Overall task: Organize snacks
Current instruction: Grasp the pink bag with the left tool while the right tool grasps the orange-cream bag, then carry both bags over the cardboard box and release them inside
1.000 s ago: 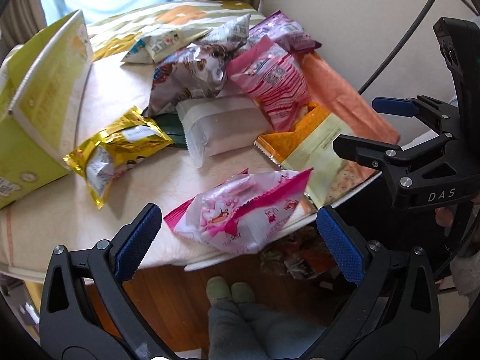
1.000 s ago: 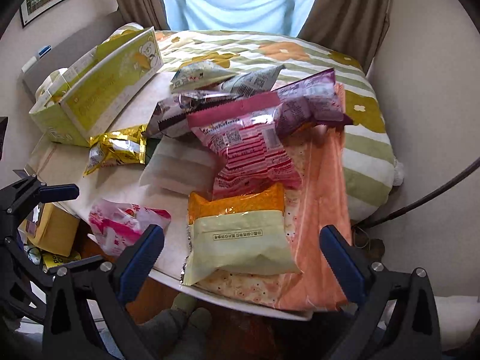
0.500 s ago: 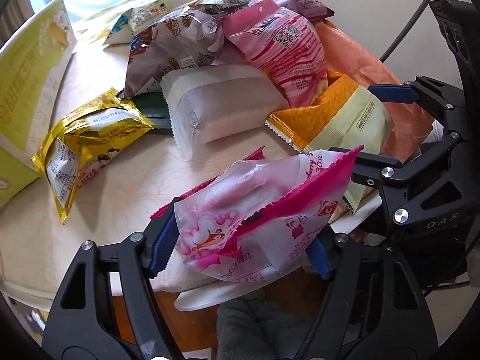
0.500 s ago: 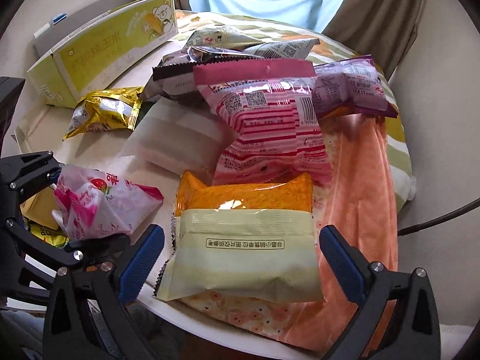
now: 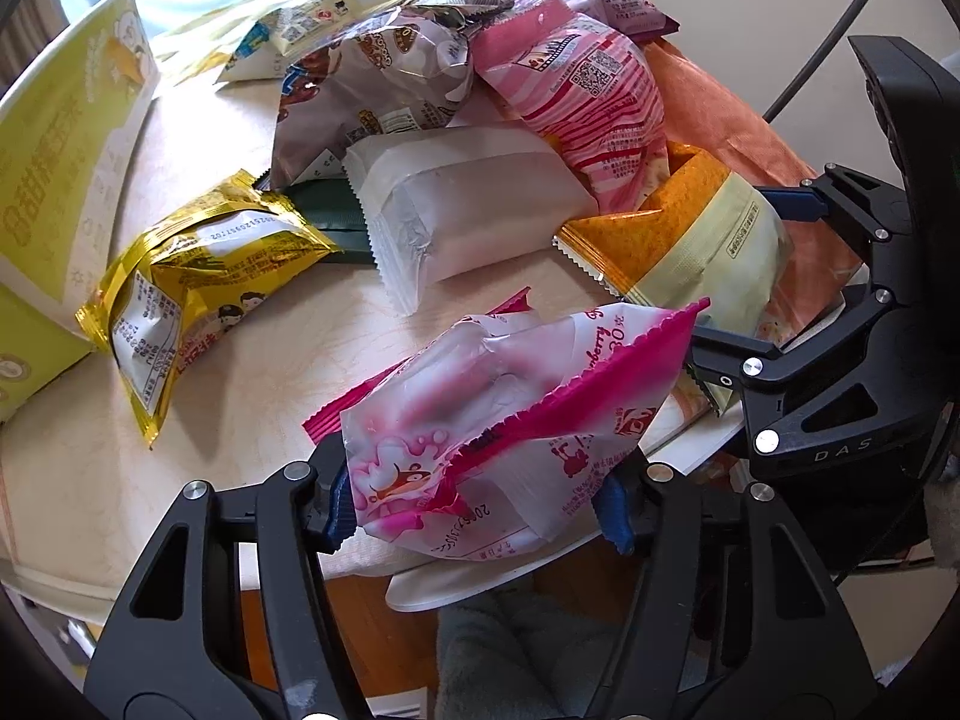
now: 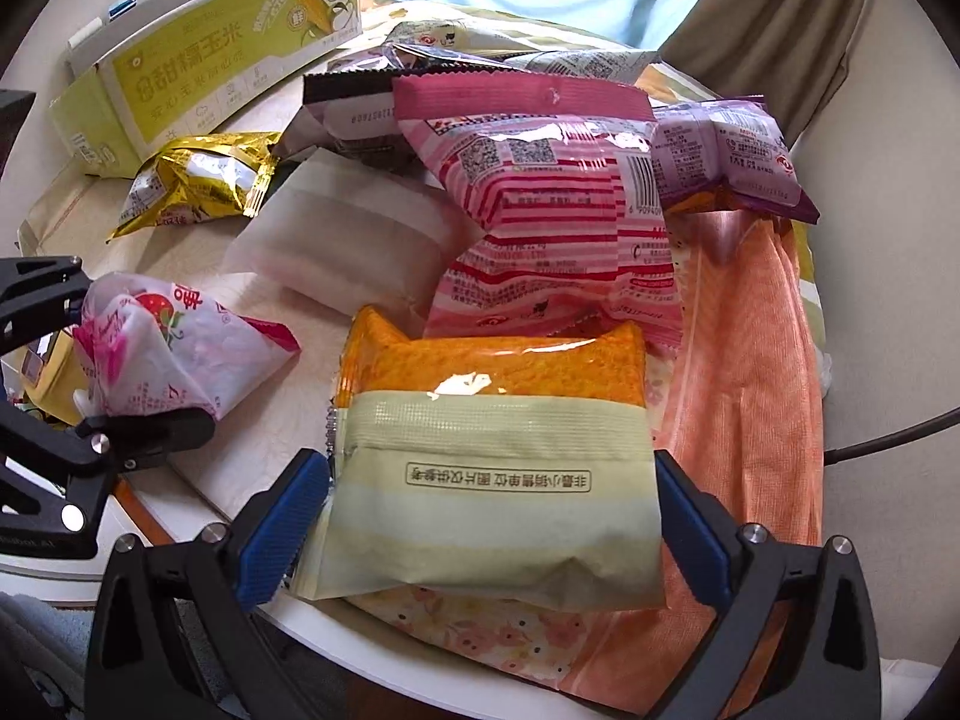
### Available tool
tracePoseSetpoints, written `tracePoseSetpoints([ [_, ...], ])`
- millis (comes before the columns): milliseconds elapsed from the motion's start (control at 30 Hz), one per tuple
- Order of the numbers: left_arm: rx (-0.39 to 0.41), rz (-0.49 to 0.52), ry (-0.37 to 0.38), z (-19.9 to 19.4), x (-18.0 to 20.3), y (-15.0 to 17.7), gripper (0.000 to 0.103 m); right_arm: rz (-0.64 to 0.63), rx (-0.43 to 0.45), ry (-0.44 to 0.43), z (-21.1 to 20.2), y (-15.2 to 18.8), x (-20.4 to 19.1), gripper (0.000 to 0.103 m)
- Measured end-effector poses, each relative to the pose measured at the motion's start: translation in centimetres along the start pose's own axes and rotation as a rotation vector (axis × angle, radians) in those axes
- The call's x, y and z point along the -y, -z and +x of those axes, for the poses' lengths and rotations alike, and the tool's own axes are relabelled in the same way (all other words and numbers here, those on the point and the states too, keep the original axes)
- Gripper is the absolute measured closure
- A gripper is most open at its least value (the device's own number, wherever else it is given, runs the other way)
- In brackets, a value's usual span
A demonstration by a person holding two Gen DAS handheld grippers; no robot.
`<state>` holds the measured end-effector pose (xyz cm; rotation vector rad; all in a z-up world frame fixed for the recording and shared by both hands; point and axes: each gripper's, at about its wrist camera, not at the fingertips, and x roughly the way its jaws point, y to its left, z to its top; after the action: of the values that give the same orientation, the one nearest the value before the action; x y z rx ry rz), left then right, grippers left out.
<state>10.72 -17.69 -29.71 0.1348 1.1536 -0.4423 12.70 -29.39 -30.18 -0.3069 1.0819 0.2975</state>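
**Two packets between the jaws, sorting barely begun**

The snacks lie mostly unsorted: a loose heap of packets covers the surface (image 5: 252, 360), and the green box (image 6: 198, 66) beyond them shows nothing put away that can be seen. Nearly all of the task is judged still to come.

The left gripper (image 5: 480, 504) has just been closing its jaws, and they now pinch the pink packet (image 5: 516, 420) at its near end; the wrapper crumples between the blue pads and the rest juts out ahead of the jaws and to their right. Whether it has left the surface cannot be told.

The right gripper (image 6: 492, 534) has its jaws wide, just starting to narrow, and astride the orange packet (image 6: 492, 480). The packet's near end fills the gap; the left pad looks to brush its edge, the right pad stands just beside it, and no squeeze shows. Ahead of these jaws lie the striped packet (image 6: 552, 222), the white packet (image 6: 348, 246) and the gold packet (image 6: 192, 186).
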Motion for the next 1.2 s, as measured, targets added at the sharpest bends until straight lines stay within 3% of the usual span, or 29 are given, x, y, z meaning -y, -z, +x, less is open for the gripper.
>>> tracePoseSetpoints([
  [333,-0.008,-0.045,0.002,-0.9,-0.8,-0.1,0.046,0.017,0.02,0.018,-1.4,0.8,-0.4,0.023],
  [567,0.027,-0.065,-0.008,-3.1,-1.2,-0.4,0.046,0.056,0.061,0.02,-4.0,0.1,-0.4,0.024],
  [733,0.085,-0.064,-0.023,-6.7,-1.1,-1.0,0.046,0.064,0.104,0.033,-7.4,-1.1,-0.3,0.024],
  [967,0.191,-0.108,-0.067,-13.2,-3.0,-2.7,0.046,0.039,0.184,0.024,-12.2,-4.7,-1.4,0.024],
  [1200,0.289,-0.172,-0.121,-18.7,-8.3,-4.6,0.046,0.005,0.266,-0.001,-14.6,-11.3,-4.6,0.024],
])
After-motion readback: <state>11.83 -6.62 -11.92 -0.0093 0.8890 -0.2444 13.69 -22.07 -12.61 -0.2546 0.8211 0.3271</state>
